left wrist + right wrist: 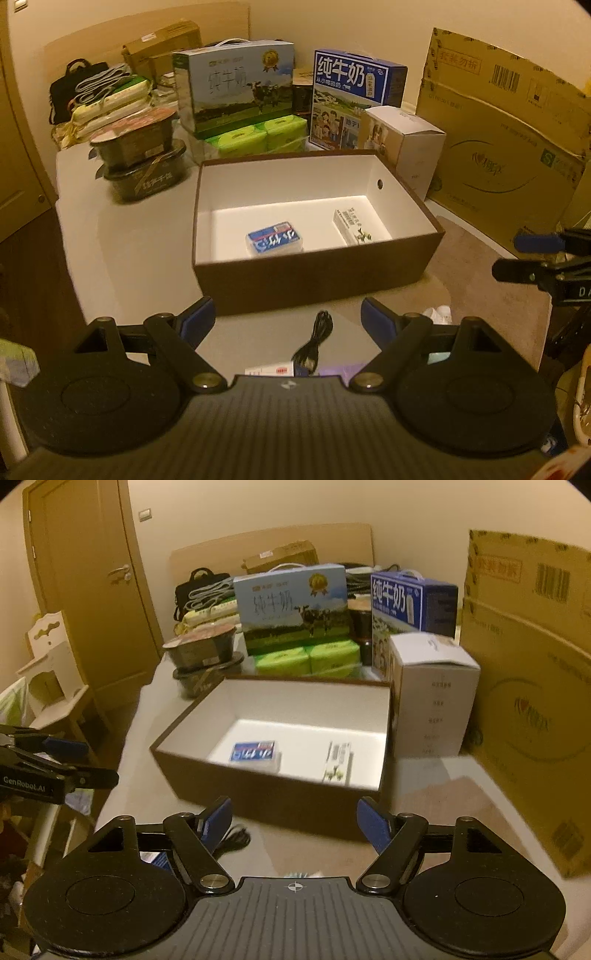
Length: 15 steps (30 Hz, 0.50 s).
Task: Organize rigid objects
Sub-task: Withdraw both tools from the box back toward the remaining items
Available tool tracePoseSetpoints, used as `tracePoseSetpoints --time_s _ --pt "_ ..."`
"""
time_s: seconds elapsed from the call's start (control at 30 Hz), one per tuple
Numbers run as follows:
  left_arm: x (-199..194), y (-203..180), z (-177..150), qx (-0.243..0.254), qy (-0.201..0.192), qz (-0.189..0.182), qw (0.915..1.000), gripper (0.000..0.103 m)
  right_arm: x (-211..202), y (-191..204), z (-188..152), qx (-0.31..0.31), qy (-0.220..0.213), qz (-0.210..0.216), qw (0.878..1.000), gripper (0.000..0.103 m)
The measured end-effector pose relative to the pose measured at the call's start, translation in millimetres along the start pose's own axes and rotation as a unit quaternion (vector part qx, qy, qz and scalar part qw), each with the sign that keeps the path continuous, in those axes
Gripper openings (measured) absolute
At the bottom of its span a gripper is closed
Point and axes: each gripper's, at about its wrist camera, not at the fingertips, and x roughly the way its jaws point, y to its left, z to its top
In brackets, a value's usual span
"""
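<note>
A brown open box [314,280] [258,794] with a white inside stands on the white table. A blue-topped clear case [274,238] [254,754] and a white carton [352,225] [337,763] lie on its floor, apart from each other. My left gripper [288,319] hangs open in front of the box's near wall with nothing between its fingers. In the right wrist view my right gripper [293,819] is open too and holds nothing. A coiled black cable [314,343] [232,840] lies on the table just below the grippers.
Behind the box stand two milk cartons [236,85] [354,96], green tissue packs [258,138], stacked dark bowls [140,158] and a white box [406,147] [432,694]. Large cardboard boxes [509,147] [532,686] fill the right side. A door [88,590] is at the left.
</note>
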Motion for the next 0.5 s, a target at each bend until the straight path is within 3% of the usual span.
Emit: tracePoseSetpoints --time_s 0.33,0.5 --pt "-22 -6 -46 0.000 0.006 0.013 0.9999 0.085 -30 1 -41 0.039 -0.008 0.012 0.999 0.075" --pt "-28 -9 -67 -0.004 0.012 0.025 0.9996 0.085 -36 2 -61 0.035 0.003 -0.002 0.999 0.075"
